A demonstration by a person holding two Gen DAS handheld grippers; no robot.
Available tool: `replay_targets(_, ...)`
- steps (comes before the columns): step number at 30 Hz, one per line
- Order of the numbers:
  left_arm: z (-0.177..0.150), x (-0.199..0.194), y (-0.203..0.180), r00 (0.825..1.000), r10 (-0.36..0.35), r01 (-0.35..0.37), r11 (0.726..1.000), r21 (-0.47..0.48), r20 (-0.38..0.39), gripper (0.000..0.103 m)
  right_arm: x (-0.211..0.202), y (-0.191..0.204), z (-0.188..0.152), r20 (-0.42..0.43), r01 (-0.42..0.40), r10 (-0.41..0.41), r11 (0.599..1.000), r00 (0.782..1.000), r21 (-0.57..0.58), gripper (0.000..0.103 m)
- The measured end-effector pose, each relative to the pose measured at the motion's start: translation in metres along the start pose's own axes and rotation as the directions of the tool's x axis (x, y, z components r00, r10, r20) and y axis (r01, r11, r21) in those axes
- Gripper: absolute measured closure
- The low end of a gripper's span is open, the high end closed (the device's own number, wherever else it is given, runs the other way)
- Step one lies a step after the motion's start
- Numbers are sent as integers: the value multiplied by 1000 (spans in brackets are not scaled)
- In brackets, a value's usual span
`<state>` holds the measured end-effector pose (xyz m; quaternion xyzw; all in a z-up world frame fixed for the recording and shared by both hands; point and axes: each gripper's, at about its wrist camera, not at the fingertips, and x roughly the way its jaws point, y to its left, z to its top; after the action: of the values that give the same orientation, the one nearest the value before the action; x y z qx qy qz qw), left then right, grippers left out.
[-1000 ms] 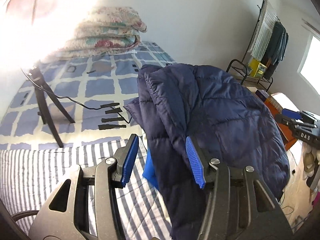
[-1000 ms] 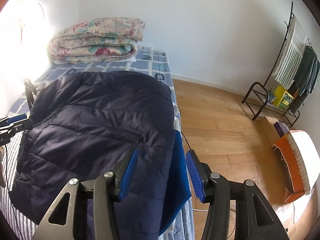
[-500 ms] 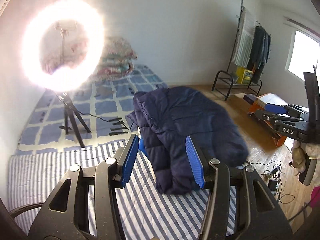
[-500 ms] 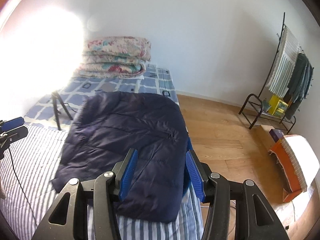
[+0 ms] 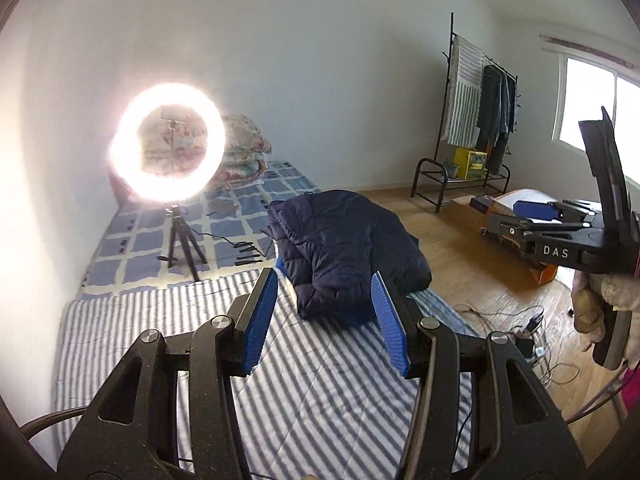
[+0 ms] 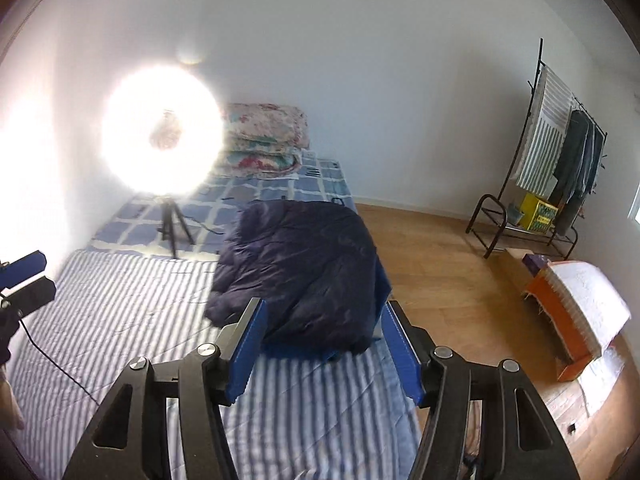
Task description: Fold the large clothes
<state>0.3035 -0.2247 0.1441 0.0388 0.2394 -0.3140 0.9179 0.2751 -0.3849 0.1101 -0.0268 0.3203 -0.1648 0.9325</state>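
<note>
Your bed [image 5: 168, 344] fills most of both views, its near half under a grey-and-white striped cover [image 6: 120, 320] and its far half under a blue checked sheet [image 5: 224, 208]. The wood floor [image 6: 432, 264] runs along the bed's right side to the white wall. The jacket [image 5: 348, 248], a dark navy quilted one, lies folded into a thick bundle on the right part of the bed, near the edge by the floor, where the striped cover meets the checked sheet; a brighter blue layer [image 6: 382, 280] shows under its near and right edges. A clothes rack [image 6: 552, 168] stands by the far wall with a striped towel and dark garments hanging on it, and a yellow box [image 5: 471, 163] sits on its lower shelf. Folded floral quilts [image 6: 266, 138] are stacked at the head of the bed. A ring light [image 5: 168, 142] on a small tripod stands on the checked sheet to the left of the jacket, and its glare washes out that corner. Your left gripper [image 5: 326, 316] hangs above the striped cover with its 2 blue pads spread wide and nothing between them, well apart from the jacket. Your right gripper [image 6: 322, 354] is held the same way, jaws wide and empty, just short of the jacket's near edge.
</note>
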Motion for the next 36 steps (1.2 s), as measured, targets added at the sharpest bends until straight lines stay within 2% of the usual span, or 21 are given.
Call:
replay_targets(3,-14,-28,-8,1000,19,-20,1000,21,12,51,-21,6,-13,16,15,-15,1000,1000,14,38)
replay_targets(7,-37,-59,-16,998,50,-51,998,48,37,51,-44,16,-29,39,7,-8,1000,999,24,24)
replay_targets(11,-58,-75,-25,998,61,-63,996,63,29,51,-62,27,-45,75,21,-23,999,997,28,12)
replay_targets(17,-90,-85,-32,998,56,-56,996,68,1,51,-72,45,-70,101,25,-27,999,995,29,6)
replay_targets(21,-109,-83,-32,998,56,-54,997,59,-27,51,-70,51,-86,105,-6,-1,998,995,69,5)
replay_targets(25,-121,-76,-32,997,46,-43,998,51,-64,50,-65,58,-99,118,28,-36,998,992,63,2)
replay_targets(27,-126,-76,-34,997,40,-37,998,52,-66,34,-62,60,-105,127,33,-43,997,991,74,0)
replay_targets(31,-129,-78,-36,998,48,-45,997,58,-45,25,-55,62,-115,118,26,-35,996,992,80,0)
replay_targets(33,-130,-76,-39,998,49,-47,997,62,-42,16,-52,63,-118,115,28,-36,997,993,72,0)
replay_targets(36,-133,-74,-43,997,56,-53,995,79,-46,14,-49,61,-121,123,38,-48,996,991,81,0)
